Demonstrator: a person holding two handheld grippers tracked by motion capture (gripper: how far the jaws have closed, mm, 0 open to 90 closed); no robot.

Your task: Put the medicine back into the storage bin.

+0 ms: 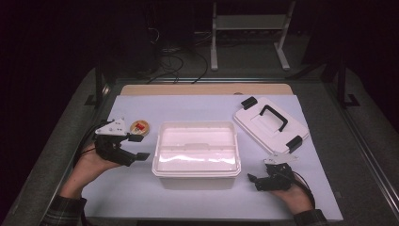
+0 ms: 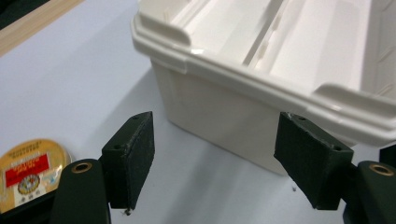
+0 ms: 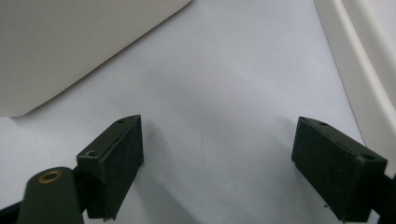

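Note:
An open white plastic box [image 1: 196,153] stands mid-table, its inner tray showing. Its white lid [image 1: 271,123] with a black handle and black latches lies flat at the right rear. A small round gold tin with a red label [image 1: 139,126] sits left of the box. My left gripper [image 1: 139,147] is open beside the box's left end, holding nothing. In the left gripper view the gripper [image 2: 219,158] faces the box [image 2: 261,70] wall, with the tin [image 2: 30,170] at the lower left. My right gripper [image 1: 254,181] is open near the box's front right corner; in its own view the gripper [image 3: 217,163] frames bare mat.
A pale lavender mat [image 1: 197,106] covers the table, with a wooden strip [image 1: 202,89] along its far edge. Behind the table are cables and a white metal stand [image 1: 249,28]. In the right gripper view, the box corner [image 3: 70,42] and the lid's edge [image 3: 364,60] flank open mat.

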